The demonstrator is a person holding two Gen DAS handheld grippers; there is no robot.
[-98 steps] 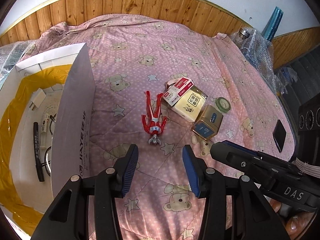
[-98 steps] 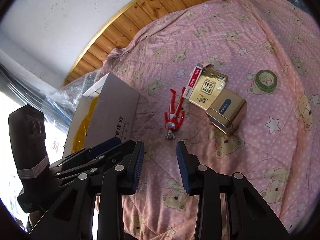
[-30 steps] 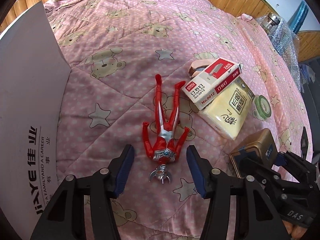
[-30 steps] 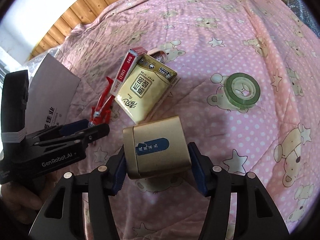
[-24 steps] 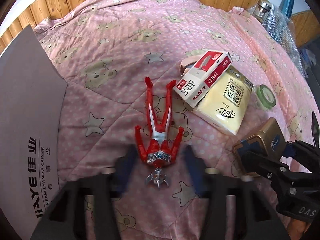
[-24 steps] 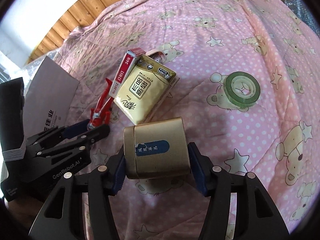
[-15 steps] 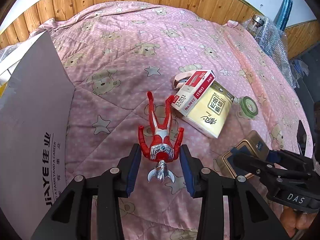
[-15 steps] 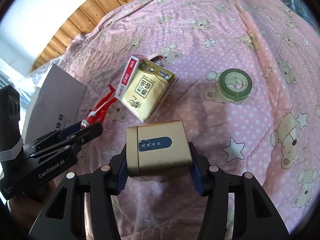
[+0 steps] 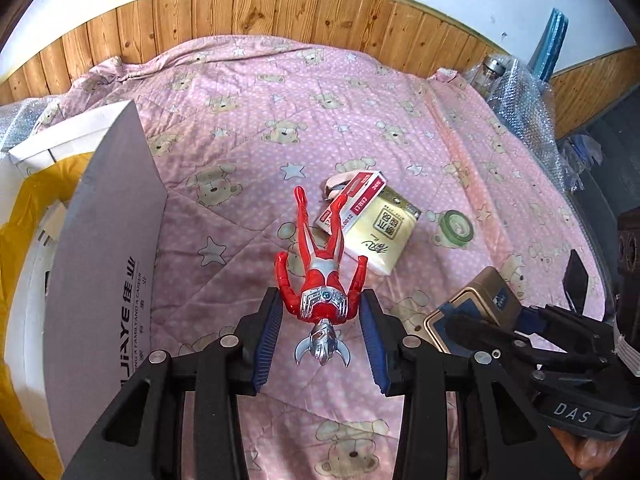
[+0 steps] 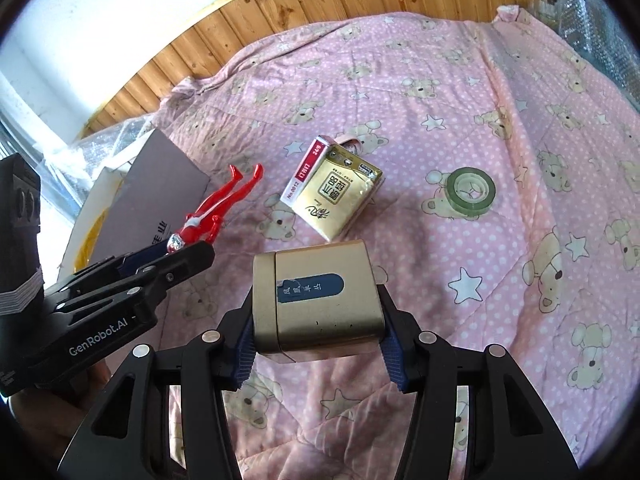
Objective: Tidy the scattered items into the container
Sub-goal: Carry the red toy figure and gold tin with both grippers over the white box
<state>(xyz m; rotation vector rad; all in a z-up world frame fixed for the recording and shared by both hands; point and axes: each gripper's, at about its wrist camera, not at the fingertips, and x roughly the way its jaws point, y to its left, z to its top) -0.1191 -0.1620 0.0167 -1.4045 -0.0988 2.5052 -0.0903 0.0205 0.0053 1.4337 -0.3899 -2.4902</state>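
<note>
My left gripper (image 9: pixel 320 320) is shut on the shoulders of a red and silver toy figure (image 9: pixel 318 276), which hangs above the pink quilt with its legs pointing away. The figure (image 10: pixel 216 208) also shows in the right wrist view, sticking out of the left gripper (image 10: pixel 188 250). My right gripper (image 10: pixel 320 344) is shut on a gold tin (image 10: pixel 320 304) with a blue label, raised off the quilt. The tin (image 9: pixel 488 296) appears at the lower right of the left wrist view. An open white box (image 9: pixel 28 216) with yellow lining and a grey lid flap (image 9: pixel 104 260) stands at the left.
On the quilt lie a red and white staples box (image 9: pixel 360 200), a yellow tissue packet (image 9: pixel 384 232) and a green tape roll (image 9: pixel 458 224). A black phone (image 9: pixel 576 276) lies at the right edge. Bubble wrap and a glass jar (image 9: pixel 490 74) sit at the far right; a wooden wall stands behind.
The left gripper shut on the toy figure and lifted it off the quilt. The right gripper shut on the gold tin and raised it. Both views have pulled up and back.
</note>
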